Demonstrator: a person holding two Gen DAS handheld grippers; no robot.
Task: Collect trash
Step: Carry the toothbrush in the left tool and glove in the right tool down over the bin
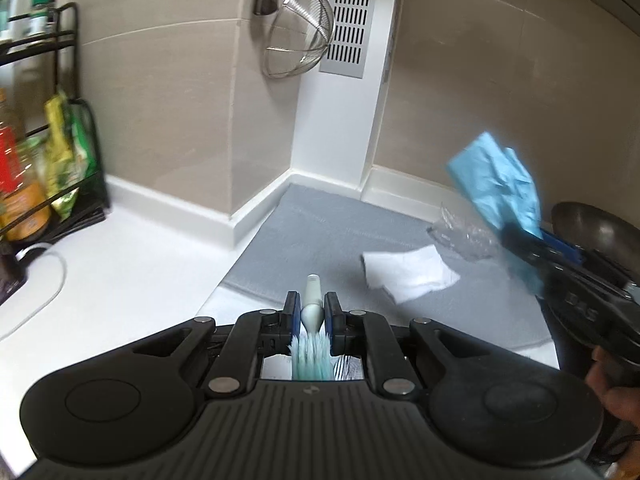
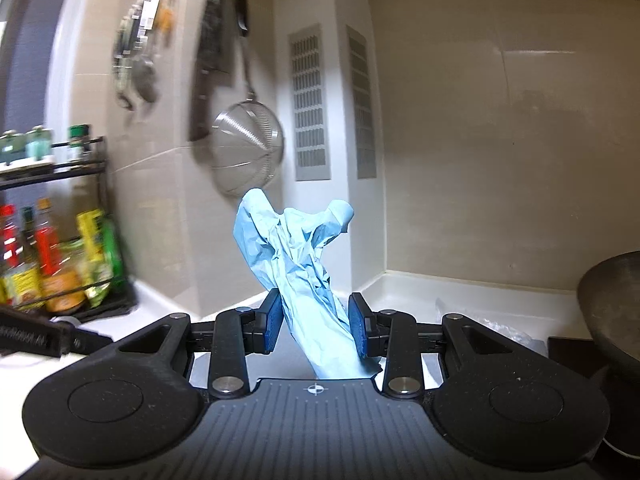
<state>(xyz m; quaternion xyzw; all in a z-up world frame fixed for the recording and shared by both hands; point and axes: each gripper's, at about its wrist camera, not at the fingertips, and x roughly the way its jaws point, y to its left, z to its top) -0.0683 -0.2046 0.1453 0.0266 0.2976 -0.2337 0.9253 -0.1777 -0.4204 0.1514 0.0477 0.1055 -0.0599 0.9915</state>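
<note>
My left gripper (image 1: 312, 312) is shut on a pale toothbrush (image 1: 313, 304), its teal bristles toward the camera and its handle end sticking out forward. My right gripper (image 2: 316, 320) is shut on a crumpled blue paper (image 2: 296, 256) that stands up between the blue pads. In the left wrist view the right gripper (image 1: 536, 242) hangs at the right with the blue paper (image 1: 500, 184), held by a hand. On the grey mat (image 1: 320, 232) lie a white tissue (image 1: 408, 274) and a crumpled clear plastic wrapper (image 1: 460, 236).
A black rack (image 1: 60, 160) with bottles and packets stands at the left on the white counter (image 1: 120, 280). A metal strainer (image 1: 298, 36) hangs on the tiled wall. A dark pan (image 1: 592, 232) sits at the right. A white cable (image 1: 44, 280) runs across the counter.
</note>
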